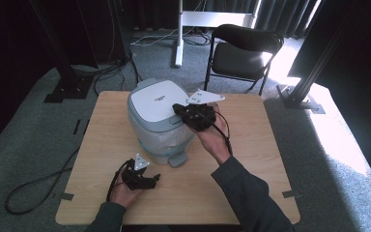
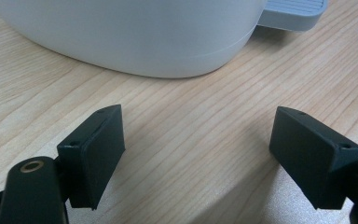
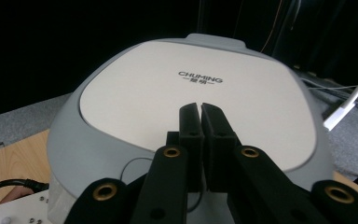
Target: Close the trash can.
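A small grey bin with a pale lid (image 1: pixel 154 99) marked CHUMING (image 3: pixel 135 98) stands at the back middle of the wooden table (image 1: pixel 251 145). Its grey foot pedal (image 1: pixel 178 158) points toward the front. My right gripper (image 1: pixel 178 109) sits at the lid's right front edge, jaws pressed shut together over the lid (image 3: pixel 200 108) with nothing seen between them. My left gripper (image 1: pixel 152 180) lies low on the table in front of the bin. Its jaws stand wide open (image 2: pixel 198 114) around bare wood, with the bin's white base (image 2: pixel 135 37) and pedal (image 2: pixel 293 9) just beyond.
A black folding chair (image 1: pixel 244 48) stands behind the table on the grey carpet. A white stand post (image 1: pixel 178 34) rises at the back. Cables (image 1: pixel 34 188) trail on the floor to the left. Black frame posts (image 1: pixel 63 58) flank the table.
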Demonstrator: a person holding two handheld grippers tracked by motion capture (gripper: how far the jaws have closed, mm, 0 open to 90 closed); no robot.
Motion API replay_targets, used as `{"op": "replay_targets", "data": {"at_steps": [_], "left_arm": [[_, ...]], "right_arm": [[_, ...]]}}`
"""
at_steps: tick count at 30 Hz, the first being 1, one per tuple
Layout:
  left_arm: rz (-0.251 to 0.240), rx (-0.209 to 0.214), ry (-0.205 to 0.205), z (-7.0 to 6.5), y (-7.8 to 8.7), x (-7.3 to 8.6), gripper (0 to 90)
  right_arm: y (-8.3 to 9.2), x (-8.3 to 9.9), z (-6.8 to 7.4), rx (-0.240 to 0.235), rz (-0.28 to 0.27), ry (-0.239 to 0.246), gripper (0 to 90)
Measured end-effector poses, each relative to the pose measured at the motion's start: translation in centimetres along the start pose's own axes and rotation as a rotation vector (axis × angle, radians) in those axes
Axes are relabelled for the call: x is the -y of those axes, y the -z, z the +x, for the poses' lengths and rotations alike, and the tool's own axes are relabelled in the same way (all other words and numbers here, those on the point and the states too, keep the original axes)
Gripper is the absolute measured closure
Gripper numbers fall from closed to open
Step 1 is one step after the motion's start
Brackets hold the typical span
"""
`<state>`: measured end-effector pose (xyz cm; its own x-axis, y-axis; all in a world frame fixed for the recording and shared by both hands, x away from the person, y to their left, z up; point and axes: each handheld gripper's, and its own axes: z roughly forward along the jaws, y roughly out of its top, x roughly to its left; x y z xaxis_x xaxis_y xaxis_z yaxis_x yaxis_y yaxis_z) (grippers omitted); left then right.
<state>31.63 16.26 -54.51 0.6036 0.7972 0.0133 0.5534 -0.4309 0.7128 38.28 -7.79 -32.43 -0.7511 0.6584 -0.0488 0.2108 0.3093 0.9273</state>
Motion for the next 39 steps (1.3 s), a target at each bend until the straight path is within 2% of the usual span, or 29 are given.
{"op": "replay_targets", "data": {"at_steps": [2,7,12,16,19,22,28,39], "left_arm": [[0.0,0.0,0.0,0.0,0.0,0.0,18.0],[0.003,0.0,-0.003,0.0,0.0,0.0,17.9],[0.0,0.0,0.001,0.0,0.0,0.0,17.9],[0.0,0.001,0.0,0.0,0.0,0.0,18.0],[0.0,0.001,0.001,0.0,0.0,0.0,18.0],[-0.001,0.0,0.001,0.0,0.0,0.0,17.9],[-0.001,0.0,0.001,0.0,0.0,0.0,18.0],[0.001,0.0,0.0,0.0,0.0,0.0,18.0]], "right_arm": [[0.5,0.0,-0.1,0.014,-0.007,0.005,85.3],[1.6,0.3,-1.2,0.046,-0.018,-0.017,83.6],[2.0,1.1,-2.8,0.09,-0.013,-0.06,83.1],[2.2,1.8,-3.6,0.115,-0.002,-0.075,82.2],[2.3,2.6,-4.2,0.154,0.01,-0.078,82.2],[2.3,3.4,-4.8,0.164,0.028,-0.094,82.1],[1.4,6.1,-6.4,0.211,0.089,-0.118,81.3],[-0.2,12.9,-10.2,0.268,0.234,-0.224,82.6]]}}
